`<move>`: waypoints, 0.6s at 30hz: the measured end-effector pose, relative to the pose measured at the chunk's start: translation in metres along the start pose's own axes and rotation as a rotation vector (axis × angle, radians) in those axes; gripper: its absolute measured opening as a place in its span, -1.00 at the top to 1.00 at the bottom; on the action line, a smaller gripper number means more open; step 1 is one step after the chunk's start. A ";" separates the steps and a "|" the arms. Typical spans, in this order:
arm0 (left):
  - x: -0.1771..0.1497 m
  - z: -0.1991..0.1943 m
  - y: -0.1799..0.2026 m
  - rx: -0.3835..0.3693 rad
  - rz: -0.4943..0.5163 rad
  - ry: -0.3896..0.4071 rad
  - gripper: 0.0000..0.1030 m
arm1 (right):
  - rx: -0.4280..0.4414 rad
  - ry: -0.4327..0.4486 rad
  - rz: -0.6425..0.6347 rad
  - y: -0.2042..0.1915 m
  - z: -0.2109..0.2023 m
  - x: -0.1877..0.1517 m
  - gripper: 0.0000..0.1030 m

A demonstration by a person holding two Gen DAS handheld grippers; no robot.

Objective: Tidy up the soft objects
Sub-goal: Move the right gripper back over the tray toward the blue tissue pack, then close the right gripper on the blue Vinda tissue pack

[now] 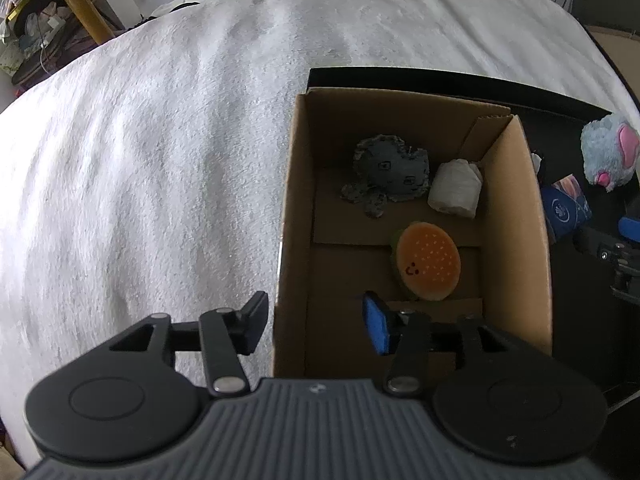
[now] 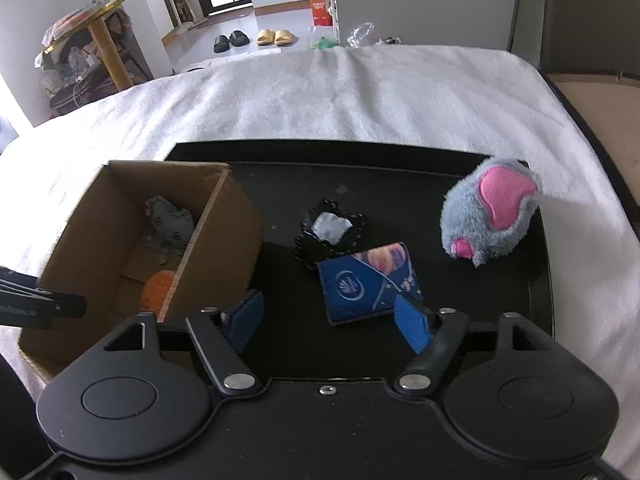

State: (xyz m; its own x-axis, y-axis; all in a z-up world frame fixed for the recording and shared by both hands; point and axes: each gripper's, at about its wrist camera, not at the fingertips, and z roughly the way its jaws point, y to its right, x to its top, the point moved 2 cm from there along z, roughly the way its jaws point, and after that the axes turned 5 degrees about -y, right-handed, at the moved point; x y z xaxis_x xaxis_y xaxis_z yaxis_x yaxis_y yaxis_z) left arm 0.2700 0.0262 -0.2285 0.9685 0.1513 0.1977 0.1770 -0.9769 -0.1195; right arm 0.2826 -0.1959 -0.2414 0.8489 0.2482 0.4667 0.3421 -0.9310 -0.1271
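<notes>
A cardboard box stands open on a black tray. Inside it lie a grey octopus plush, a white roll and an orange burger plush. My left gripper is open and empty, straddling the box's near left wall. In the right wrist view the box is at left. A blue tissue pack, a black lacy item with a white patch and a grey-pink plush lie on the tray. My right gripper is open and empty, just short of the tissue pack.
The tray rests on a white fluffy blanket over a bed. Slippers sit on the floor beyond the bed, with a wooden table at the far left. The grey-pink plush and tissue pack show right of the box.
</notes>
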 end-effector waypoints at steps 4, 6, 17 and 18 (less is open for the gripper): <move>0.003 0.001 0.005 0.036 -0.005 0.002 -0.03 | -0.009 -0.012 0.006 0.012 0.011 -0.002 -0.55; 0.006 0.001 0.008 0.042 -0.006 0.000 -0.04 | -0.012 -0.020 -0.003 0.017 0.016 -0.002 -0.57; 0.013 0.006 0.022 0.101 0.025 -0.021 -0.21 | -0.018 -0.036 -0.039 0.027 0.043 -0.002 -0.76; 0.013 0.006 0.023 0.104 0.026 -0.023 -0.23 | -0.016 -0.038 -0.042 0.027 0.045 -0.002 -0.76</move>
State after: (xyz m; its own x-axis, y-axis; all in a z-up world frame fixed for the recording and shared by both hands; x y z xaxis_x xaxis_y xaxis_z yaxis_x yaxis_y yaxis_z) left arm 0.2880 0.0071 -0.2344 0.9767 0.1303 0.1704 0.1673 -0.9599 -0.2249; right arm 0.3084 -0.2100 -0.2851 0.8489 0.2968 0.4373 0.3712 -0.9238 -0.0937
